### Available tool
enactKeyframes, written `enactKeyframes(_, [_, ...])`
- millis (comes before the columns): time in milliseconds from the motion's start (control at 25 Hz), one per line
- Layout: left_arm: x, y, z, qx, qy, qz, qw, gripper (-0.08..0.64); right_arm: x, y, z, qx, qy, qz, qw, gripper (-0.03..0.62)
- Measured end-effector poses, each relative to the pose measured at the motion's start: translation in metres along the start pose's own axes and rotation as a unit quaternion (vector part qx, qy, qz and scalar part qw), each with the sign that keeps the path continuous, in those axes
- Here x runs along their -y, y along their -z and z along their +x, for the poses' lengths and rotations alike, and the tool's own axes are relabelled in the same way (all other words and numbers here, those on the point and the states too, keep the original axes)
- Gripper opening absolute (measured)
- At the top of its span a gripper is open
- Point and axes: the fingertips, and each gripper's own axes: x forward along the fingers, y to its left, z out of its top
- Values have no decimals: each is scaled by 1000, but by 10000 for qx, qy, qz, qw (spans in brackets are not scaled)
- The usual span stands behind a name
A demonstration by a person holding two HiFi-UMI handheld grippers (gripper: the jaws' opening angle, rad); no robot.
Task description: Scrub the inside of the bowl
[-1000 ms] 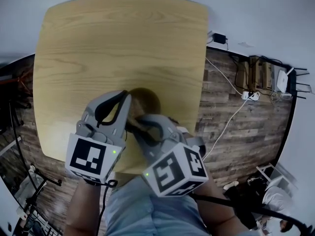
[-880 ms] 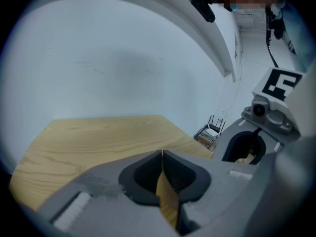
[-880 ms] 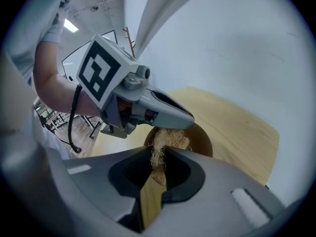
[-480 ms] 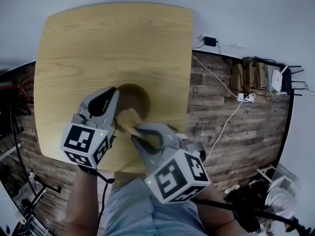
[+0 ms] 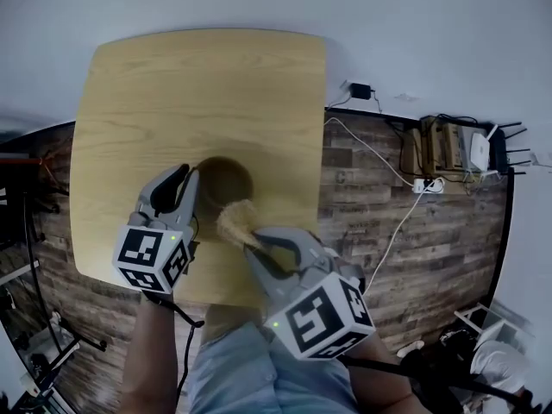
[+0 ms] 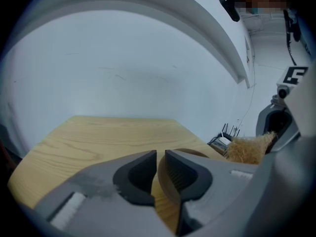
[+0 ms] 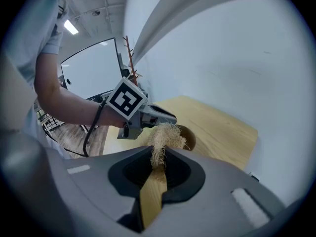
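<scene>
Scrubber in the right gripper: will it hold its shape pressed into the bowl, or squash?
The scrubber looks like a loose tuft of pale fibres, so it is probably light and will squash and splay rather than stay stiff. The right gripper pinches only its narrow end, so hard rubbing might pull it free.

We see a light wooden square tabletop with rounded corners (image 5: 198, 93), far edge up against a white wall (image 5: 388, 24). One brown round wooden bowl (image 5: 222, 179) sits on it, upright, in the near half, roughly mid-width, closer to the front edge than to the wall. The tabletop stands over a dark wood-plank floor (image 5: 379, 231), which shows to its left and right.
</scene>
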Motion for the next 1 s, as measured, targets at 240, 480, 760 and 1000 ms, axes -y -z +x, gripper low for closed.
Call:
enactKeyframes(240, [10, -21, -32, 408, -195, 27, 9990, 60, 13, -11, -21, 497, 481, 380, 9969, 56])
enactKeyframes(480, [61, -69, -90, 1073, -492, -10, 9930, 60, 22, -47, -61, 1319, 960, 745, 9838, 57])
enactKeyframes(760, [92, -125, -151, 1843, -1575, 500, 9689, 58, 26, -90, -105, 2294, 1054, 622, 9656, 57])
enactKeyframes(1000, [111, -145, -177, 2201, -1701, 482, 9593, 58, 20, -109, -121, 2636, 992, 528, 9581, 57])
